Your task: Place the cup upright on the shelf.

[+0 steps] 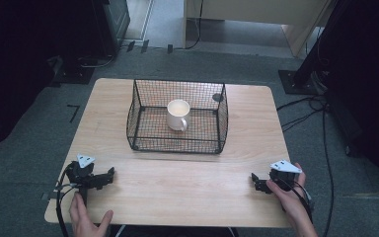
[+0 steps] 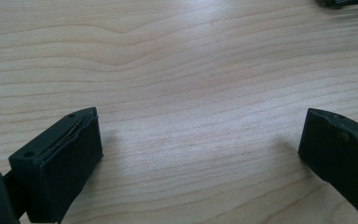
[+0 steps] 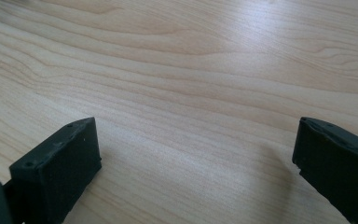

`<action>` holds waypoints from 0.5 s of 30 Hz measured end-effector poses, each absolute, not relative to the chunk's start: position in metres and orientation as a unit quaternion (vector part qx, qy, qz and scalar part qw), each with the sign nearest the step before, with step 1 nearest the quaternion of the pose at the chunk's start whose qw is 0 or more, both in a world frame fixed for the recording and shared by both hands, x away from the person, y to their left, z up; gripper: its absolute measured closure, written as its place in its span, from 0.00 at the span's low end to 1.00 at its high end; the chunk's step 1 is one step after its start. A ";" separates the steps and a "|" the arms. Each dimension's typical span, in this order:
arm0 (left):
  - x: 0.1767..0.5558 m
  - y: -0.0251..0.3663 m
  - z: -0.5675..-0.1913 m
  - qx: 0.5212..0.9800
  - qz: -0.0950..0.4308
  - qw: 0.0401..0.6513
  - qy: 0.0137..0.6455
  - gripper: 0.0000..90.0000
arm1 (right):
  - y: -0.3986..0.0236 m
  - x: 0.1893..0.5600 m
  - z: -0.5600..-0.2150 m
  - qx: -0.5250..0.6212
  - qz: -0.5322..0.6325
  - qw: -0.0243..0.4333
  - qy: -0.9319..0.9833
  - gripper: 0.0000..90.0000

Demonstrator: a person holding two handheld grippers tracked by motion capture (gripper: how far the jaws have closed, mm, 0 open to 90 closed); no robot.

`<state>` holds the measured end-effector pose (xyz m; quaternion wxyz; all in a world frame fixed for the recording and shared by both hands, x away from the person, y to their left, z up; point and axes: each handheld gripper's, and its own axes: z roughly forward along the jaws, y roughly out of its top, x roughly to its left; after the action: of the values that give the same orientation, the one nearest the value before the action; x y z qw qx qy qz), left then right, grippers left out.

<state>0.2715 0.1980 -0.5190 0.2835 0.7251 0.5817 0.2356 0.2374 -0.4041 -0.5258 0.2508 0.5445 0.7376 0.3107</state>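
Left gripper (image 1: 109,172): black, resting at the table's (image 1: 187,197) near-left corner, jaws spread wide over bare woodgrain, holding nothing.
White ceramic mug (image 1: 177,114): glossy, cylindrical, upright inside the black wire-mesh basket (image 1: 177,144) at table centre; apparently already placed, or not yet fetched.
Right gripper (image 1: 256,181): near-right, jaws likewise spread, empty.

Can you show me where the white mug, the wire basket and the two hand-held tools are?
white mug (image 1: 177,114), high view, on its side wall.
wire basket (image 1: 177,146), high view, near wall.
left tool (image 1: 109,173), high view, between its tips.
right tool (image 1: 254,178), high view, between its tips.
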 end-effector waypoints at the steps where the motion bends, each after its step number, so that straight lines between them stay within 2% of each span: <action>1: 0.272 0.198 -0.519 0.725 0.236 0.283 0.582 0.00 | -0.405 0.237 -0.526 0.545 0.311 0.247 0.738 0.01; 5: 0.272 0.198 -0.519 0.725 0.236 0.283 0.582 0.00 | -0.409 0.237 -0.527 0.553 0.318 0.221 0.738 0.01; 15: 0.271 0.198 -0.519 0.725 0.236 0.284 0.582 0.00 | -0.412 0.236 -0.527 0.554 0.316 0.221 0.738 0.00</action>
<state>0.2715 0.1979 -0.5191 0.2836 0.7248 0.5819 0.2357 0.2357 -0.4116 -0.5267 0.2205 0.5543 0.7376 0.3164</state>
